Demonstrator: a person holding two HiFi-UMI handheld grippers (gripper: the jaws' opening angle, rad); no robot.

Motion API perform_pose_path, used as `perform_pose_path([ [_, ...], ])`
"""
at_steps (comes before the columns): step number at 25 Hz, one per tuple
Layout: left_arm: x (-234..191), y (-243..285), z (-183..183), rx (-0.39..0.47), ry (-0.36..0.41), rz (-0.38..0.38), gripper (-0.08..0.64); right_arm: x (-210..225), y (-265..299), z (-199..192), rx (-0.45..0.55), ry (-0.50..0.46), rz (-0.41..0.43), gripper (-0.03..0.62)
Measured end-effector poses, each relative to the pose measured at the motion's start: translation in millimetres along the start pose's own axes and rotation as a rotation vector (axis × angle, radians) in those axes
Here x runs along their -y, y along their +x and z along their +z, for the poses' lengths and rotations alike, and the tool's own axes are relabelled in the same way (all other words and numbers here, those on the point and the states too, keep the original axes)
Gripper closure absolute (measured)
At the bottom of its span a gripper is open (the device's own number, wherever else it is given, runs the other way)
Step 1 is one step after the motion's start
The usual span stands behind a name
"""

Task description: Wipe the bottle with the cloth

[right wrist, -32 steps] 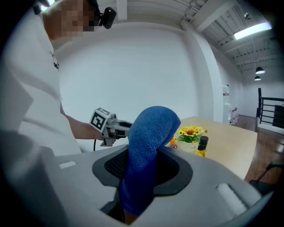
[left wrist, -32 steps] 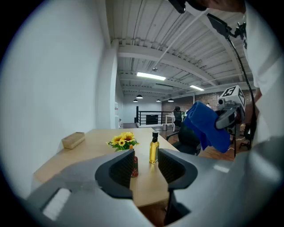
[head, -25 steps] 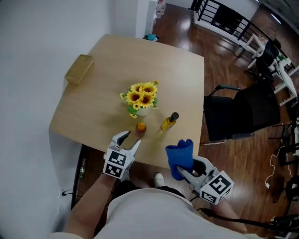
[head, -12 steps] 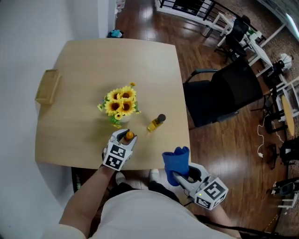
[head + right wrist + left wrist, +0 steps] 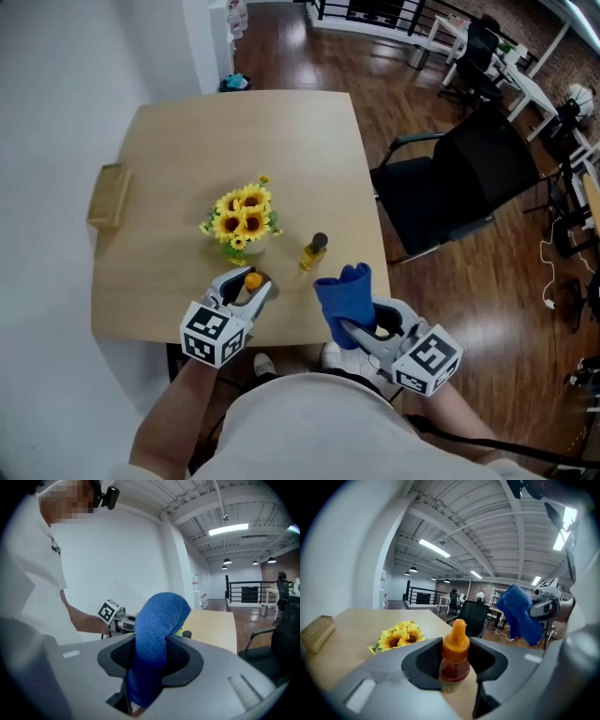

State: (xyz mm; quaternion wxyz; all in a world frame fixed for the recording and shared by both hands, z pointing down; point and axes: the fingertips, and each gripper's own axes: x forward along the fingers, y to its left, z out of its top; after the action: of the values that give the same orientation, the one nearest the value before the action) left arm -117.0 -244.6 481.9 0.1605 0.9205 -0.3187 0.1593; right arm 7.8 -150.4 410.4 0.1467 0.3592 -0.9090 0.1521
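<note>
A small bottle with an orange cap (image 5: 454, 658) (image 5: 251, 280) stands between the jaws of my left gripper (image 5: 247, 284) near the table's front edge; the jaws are shut on it. My right gripper (image 5: 358, 323) is shut on a blue cloth (image 5: 343, 295) (image 5: 154, 639), held up off the table's front right edge. A second bottle with yellow liquid and a black cap (image 5: 313, 252) stands on the table between the two grippers, a little farther back.
A pot of yellow sunflowers (image 5: 240, 217) stands just behind the left gripper. A tan box (image 5: 109, 195) lies at the light wooden table's (image 5: 234, 131) left edge. A black chair (image 5: 459, 187) stands right of the table on the wooden floor.
My left gripper came forward around the orange-capped bottle and closed on it. The right gripper with the cloth moved slightly up and left, nearer the table edge.
</note>
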Motion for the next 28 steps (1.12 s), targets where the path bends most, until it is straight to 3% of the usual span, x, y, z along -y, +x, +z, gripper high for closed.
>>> perform_pose_path([
  [5,51,-31,47,0.038,-0.009,-0.111,0.397,-18,26,52,0.100,-0.107,0.147,0.441],
  [9,75,-47,73,0.091,-0.045,-0.148,0.397,-31,45,65,0.137,-0.139,0.252,0.441],
  [12,81,-58,84,0.111,-0.063,-0.128,0.398,-28,48,54,0.128,-0.083,0.294,0.442],
  [16,87,-71,100,0.142,-0.088,-0.097,0.397,-14,53,10,0.037,-0.044,0.311,0.442],
  [21,91,-76,116,0.155,-0.075,-0.058,0.397,10,58,-41,-0.060,-0.022,0.276,0.442],
  [25,85,-73,116,0.148,-0.096,0.002,0.397,8,34,-14,0.025,-0.057,0.268,0.442],
  [28,81,-67,113,0.133,-0.114,0.032,0.397,-22,7,32,0.128,-0.168,0.335,0.442],
])
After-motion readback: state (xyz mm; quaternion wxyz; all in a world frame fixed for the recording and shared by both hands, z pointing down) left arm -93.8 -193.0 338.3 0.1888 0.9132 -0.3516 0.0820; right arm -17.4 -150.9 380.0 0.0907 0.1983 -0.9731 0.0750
